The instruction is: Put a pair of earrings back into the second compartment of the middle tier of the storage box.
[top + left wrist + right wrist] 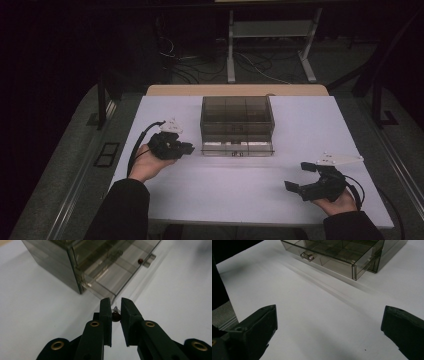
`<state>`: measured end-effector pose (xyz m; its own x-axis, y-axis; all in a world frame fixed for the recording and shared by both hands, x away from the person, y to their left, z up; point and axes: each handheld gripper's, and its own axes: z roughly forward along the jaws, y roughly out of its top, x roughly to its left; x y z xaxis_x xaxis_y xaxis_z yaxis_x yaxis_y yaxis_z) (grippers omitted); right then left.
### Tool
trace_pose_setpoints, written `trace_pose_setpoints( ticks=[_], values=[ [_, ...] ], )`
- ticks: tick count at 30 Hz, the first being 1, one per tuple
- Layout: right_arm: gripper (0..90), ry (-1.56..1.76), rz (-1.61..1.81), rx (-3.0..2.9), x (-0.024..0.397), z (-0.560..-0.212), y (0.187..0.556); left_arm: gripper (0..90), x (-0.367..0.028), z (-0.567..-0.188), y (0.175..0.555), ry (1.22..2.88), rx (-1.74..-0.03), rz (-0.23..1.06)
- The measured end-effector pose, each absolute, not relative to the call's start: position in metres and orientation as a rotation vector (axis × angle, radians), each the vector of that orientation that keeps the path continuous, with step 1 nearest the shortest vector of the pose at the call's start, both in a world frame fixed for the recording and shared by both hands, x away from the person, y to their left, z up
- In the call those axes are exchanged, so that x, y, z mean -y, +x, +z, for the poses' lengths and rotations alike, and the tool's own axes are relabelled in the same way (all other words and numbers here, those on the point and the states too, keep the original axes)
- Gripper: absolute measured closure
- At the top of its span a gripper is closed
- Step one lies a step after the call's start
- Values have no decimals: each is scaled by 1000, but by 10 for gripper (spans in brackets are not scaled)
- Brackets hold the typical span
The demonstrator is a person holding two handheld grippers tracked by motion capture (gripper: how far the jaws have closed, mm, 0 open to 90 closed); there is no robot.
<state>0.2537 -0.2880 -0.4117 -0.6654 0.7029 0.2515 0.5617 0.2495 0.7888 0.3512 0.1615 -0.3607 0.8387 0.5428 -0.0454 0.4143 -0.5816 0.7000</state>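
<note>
Smoky clear glossy plastic drawer box (237,125) on smooth matt white table (225,192).

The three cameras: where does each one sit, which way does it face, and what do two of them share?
High view: above the person's side, looking down on the white table; forearms, hands, left gripper and right gripper show.
Left gripper view: on the left gripper, facing the box; its jaws pinch a small dark bead.
Right gripper view: on the right gripper, low, facing the box; its jaws stand wide.
Shared: the smoky plastic drawer box, drawer pulled out.
</note>
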Motion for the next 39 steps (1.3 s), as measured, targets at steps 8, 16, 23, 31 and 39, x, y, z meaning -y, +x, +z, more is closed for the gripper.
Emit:
trace_pose_setpoints(
  ticks=[8,16,23,31,39],
  values=[
    [2,1208,1386,-2358,288,-412,254,784,-148,-342,359,2245,-662,232],
    [2,1205,1388,-2362,288,-412,254,784,-129,-327,369,2249,-619,234],
    [2,1203,1388,-2362,288,-412,254,784,-106,-319,378,2255,-577,240],
    [2,1199,1391,-2360,288,-412,253,784,-80,-323,381,2258,-533,222],
    [1,1196,1393,-2364,288,-412,253,784,-63,-336,384,2256,-521,195]
  ],
)
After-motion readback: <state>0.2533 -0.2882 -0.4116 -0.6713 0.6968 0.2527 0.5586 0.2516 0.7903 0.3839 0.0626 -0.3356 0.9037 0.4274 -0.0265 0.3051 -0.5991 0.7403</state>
